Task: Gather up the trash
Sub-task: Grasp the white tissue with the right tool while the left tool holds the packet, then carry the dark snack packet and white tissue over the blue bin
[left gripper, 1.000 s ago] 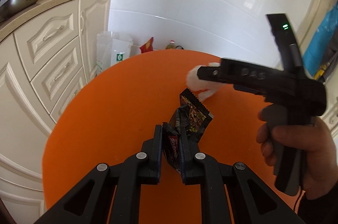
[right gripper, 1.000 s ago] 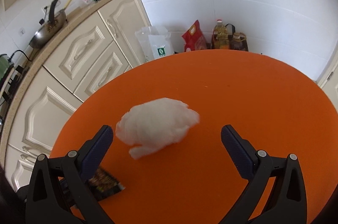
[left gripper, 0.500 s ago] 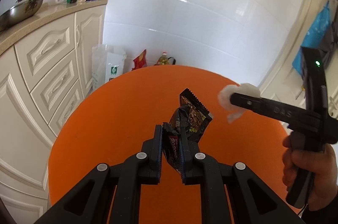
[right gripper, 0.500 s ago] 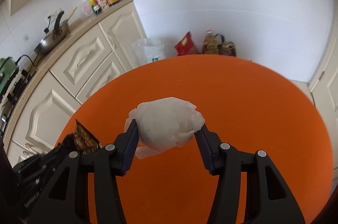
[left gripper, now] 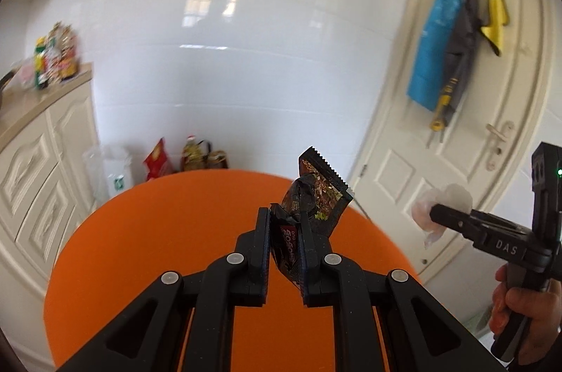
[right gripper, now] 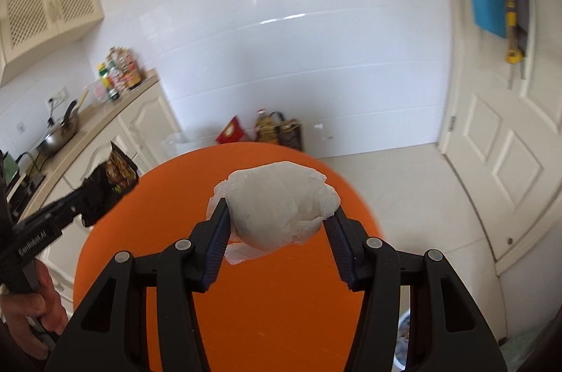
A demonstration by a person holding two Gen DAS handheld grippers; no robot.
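My left gripper is shut on a crumpled dark snack wrapper, held up in the air above the round orange table. From the right wrist view the same wrapper shows at the left, pinched in that gripper. My right gripper is shut on a white crumpled tissue ball, also lifted clear of the table. In the left wrist view the tissue hangs at the right edge, past the table rim, in the right gripper held by a hand.
Cream cabinets with a counter, bottles and a pan stand at the left. A plastic bag, a red packet and oil bottles sit by the wall. A white door with hanging cloths is at the right.
The right gripper closed on the tissue ball and lifted it off the table, carrying it rightward. The left gripper rose with the wrapper still pinched and swung toward the door.
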